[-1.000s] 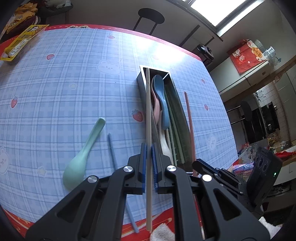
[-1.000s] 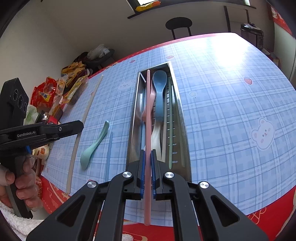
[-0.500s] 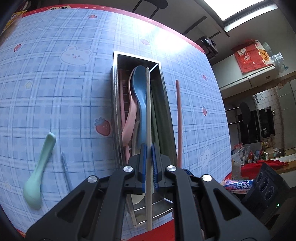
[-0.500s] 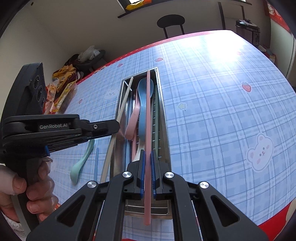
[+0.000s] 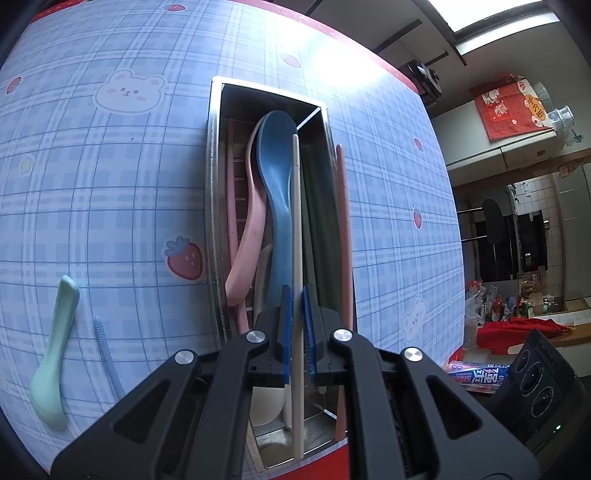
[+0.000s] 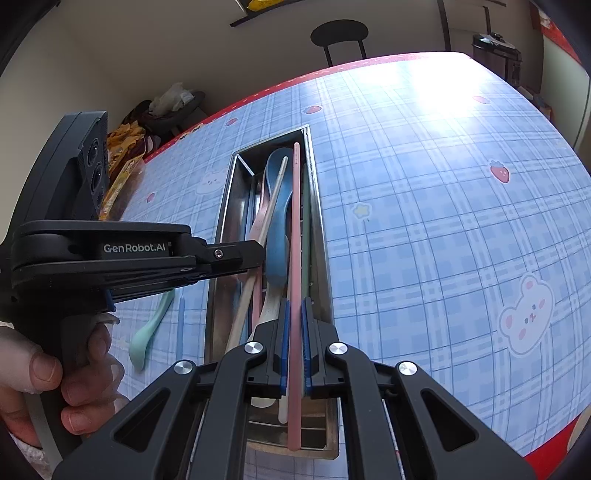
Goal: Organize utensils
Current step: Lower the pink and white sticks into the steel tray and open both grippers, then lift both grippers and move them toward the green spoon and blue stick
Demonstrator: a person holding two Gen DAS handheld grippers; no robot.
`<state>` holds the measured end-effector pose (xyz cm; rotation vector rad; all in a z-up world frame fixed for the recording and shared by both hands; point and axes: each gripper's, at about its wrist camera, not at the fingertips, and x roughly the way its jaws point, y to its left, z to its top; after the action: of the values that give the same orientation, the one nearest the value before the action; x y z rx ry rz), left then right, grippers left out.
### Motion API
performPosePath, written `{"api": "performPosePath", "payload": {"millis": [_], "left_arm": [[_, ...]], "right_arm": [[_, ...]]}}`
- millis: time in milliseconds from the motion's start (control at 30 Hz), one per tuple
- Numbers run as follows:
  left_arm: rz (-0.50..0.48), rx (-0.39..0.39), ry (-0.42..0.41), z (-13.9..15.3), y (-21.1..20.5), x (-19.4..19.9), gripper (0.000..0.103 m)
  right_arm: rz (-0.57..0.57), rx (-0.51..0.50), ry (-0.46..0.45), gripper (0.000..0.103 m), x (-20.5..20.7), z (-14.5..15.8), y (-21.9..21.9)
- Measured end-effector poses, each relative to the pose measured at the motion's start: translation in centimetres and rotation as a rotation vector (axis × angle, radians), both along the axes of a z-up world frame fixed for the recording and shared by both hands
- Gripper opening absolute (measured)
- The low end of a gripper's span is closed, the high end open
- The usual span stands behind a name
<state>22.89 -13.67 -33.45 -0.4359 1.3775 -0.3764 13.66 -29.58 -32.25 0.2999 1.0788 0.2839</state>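
Observation:
A long steel tray (image 5: 212,184) lies on the blue checked tablecloth and holds a blue spoon (image 5: 275,184), a pink spoon (image 5: 251,229) and other utensils. My left gripper (image 5: 297,295) is shut on a cream chopstick (image 5: 297,221), held lengthwise over the tray's middle. My right gripper (image 6: 293,310) is shut on a pink chopstick (image 6: 295,240) along the tray's right side (image 6: 317,221). The left gripper (image 6: 258,254) reaches in from the left with the cream chopstick (image 6: 266,225) slanted over the blue spoon (image 6: 277,236). A mint spoon (image 5: 55,350) and a blue chopstick (image 5: 105,354) lie left of the tray.
A hand (image 6: 37,369) grips the left tool's handle. Snack packets (image 6: 122,173) sit at the table's far left corner, and more packets (image 5: 476,376) lie beyond the right edge. A black chair (image 6: 340,33) stands behind the table. The red table border runs along the near edge.
The left gripper has swung right and down with the cream chopstick, from over the bare cloth to over the tray. The right gripper with the pink chopstick has crept forward over the tray.

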Motion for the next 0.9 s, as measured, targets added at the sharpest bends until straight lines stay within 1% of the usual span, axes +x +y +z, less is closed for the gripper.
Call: {"api": "performPosePath", "payload": {"millis": [300, 433, 467, 500, 533, 600, 667, 700, 767, 800, 833, 867, 900], "left_arm": [[-0.021, -0.004, 0.023, -1.0, -1.5, 0.7, 0.010], [-0.046, 0.015, 0.010, -0.9, -2.0, 1.0, 0.010], [-0.049, 0.016, 0.009, -1.1, -1.7, 0.6, 0.011], [-0.051, 0.016, 0.006, -1.0, -1.6, 0.6, 0.015], [-0.052, 0.016, 0.000, -0.9, -1.6, 0.7, 0.023], [-0.050, 0.013, -0.020, -0.3, -1.2, 0.7, 0.026], [-0.048, 0.013, -0.051, 0.7, -0.6, 0.6, 0.027], [-0.048, 0.019, -0.073, 1.4, -0.2, 0.4, 0.028], [-0.052, 0.041, -0.130, 2.9, 0.7, -0.3, 0.032], [-0.052, 0.060, -0.161, 3.6, 1.3, -0.6, 0.038], [-0.052, 0.077, -0.189, 4.3, 2.0, -1.1, 0.043], [-0.049, 0.097, -0.217, 5.0, 2.7, -1.6, 0.046], [-0.047, 0.116, -0.240, 5.5, 3.5, -2.0, 0.048]], "right_arm": [[0.001, 0.002, 0.011, 0.007, 0.6, -0.5, 0.1], [-0.004, 0.007, 0.018, 0.007, 1.1, -0.8, 0.5], [-0.005, 0.010, 0.021, 0.007, 1.2, -1.0, 0.4], [-0.007, 0.012, 0.025, 0.007, 1.3, -1.1, 0.4], [-0.009, 0.012, 0.029, 0.007, 1.4, -1.2, 0.5], [-0.010, 0.017, 0.029, 0.007, 1.6, -1.1, 0.5], [-0.015, 0.016, 0.019, 0.010, 1.6, -0.7, 0.3], [-0.018, 0.015, 0.016, 0.012, 1.6, -0.5, 0.2], [-0.027, 0.015, -0.001, 0.030, 1.4, 0.3, -0.2], [-0.031, 0.014, -0.013, 0.035, 1.3, 0.7, -0.4], [-0.035, 0.007, -0.024, 0.044, 1.2, 1.1, -0.5], [-0.038, -0.001, -0.032, 0.054, 1.0, 1.5, -0.6], [-0.041, -0.005, -0.040, 0.057, 0.8, 1.8, -0.7]]}}
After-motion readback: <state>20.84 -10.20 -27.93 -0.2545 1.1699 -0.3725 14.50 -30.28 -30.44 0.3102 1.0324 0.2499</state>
